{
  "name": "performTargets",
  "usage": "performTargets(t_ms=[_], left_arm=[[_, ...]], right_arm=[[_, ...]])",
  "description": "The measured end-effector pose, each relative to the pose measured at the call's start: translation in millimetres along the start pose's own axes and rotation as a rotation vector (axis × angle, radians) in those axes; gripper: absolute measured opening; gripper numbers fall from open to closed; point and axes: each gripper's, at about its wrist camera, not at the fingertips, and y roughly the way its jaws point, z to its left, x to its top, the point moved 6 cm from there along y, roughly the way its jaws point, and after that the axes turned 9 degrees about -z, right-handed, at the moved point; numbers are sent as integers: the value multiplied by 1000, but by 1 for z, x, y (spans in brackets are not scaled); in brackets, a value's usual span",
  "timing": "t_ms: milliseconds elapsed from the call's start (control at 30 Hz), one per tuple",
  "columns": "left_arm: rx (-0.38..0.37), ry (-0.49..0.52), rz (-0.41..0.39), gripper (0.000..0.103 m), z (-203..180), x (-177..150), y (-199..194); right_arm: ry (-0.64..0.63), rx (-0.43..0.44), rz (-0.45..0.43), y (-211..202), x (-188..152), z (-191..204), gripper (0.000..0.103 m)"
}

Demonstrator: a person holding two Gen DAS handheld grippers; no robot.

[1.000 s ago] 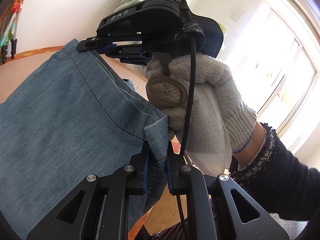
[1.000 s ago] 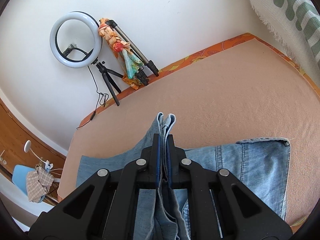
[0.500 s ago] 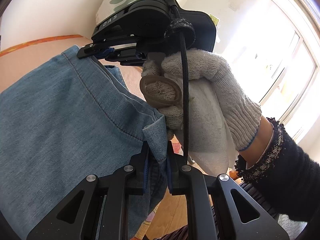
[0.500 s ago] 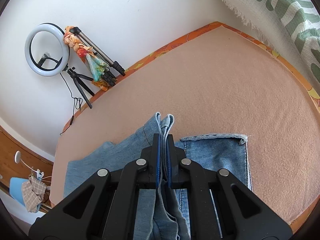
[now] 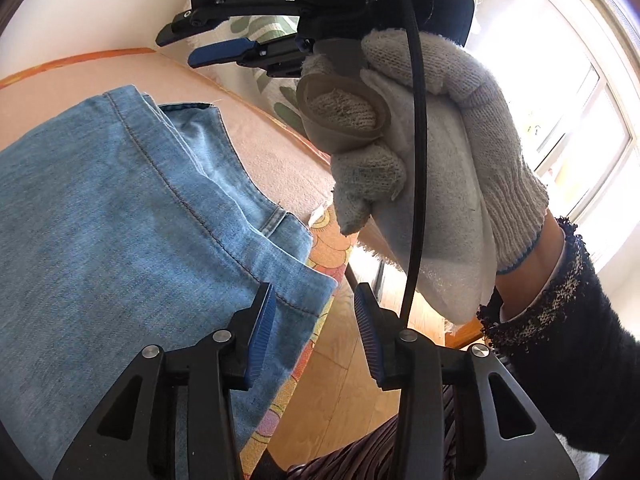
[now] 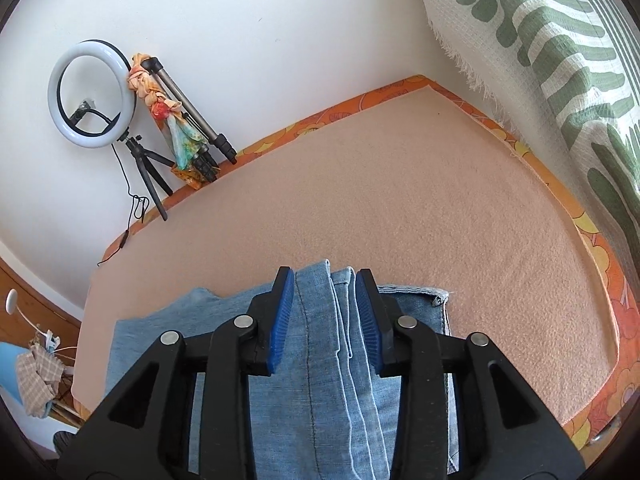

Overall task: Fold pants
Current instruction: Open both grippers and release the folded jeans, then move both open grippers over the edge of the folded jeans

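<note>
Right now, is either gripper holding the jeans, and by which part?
Neither. Both sets of jaws are opening. The left gripper has let the jeans corner go; folded edges lie loose between the right gripper pads, unclamped.

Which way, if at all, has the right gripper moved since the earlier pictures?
Yes. The right gripper, jaws opening around the pants, swung left: the ring light sits further right than half a second ago.

We had our left gripper tipped down over the corner of the pants, its jaws opening and off the cloth. Our right gripper was opening too, the folded cloth loose between its blue pads. Our gloved right hand held its handle above the pants.
</note>
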Motion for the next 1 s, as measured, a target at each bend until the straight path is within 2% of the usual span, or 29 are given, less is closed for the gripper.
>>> performTargets(t_ms=[200, 267, 333, 500, 533, 633, 767, 867, 1000], left_arm=[[31, 8, -28, 39, 2, -8, -30], [55, 19, -43, 42, 9, -8, -49], [81, 19, -64, 52, 15, -7, -66], [141, 11, -111, 52, 27, -6, -112], [155, 15, -117, 52, 18, -11, -116], [210, 7, -136, 53, 26, -9, -133], [327, -17, -150, 53, 62, -20, -169], [410, -73, -156, 53, 81, -38, -213], [499, -172, -165, 53, 110, -67, -241]], right_arm=[[-45, 29, 24, -1, -9, 21, 34], [-66, 31, 38, 1, -14, 31, 34], [-77, 45, 47, 1, -16, 41, 34], [-120, 75, 54, -1, -28, 72, 34], [-132, 81, 61, 0, -32, 79, 34], [-168, 109, 78, 3, -43, 103, 34], [-229, 144, 92, 9, -57, 139, 34], [-259, 168, 113, 16, -69, 164, 34], [-312, 206, 144, 21, -88, 197, 34]])
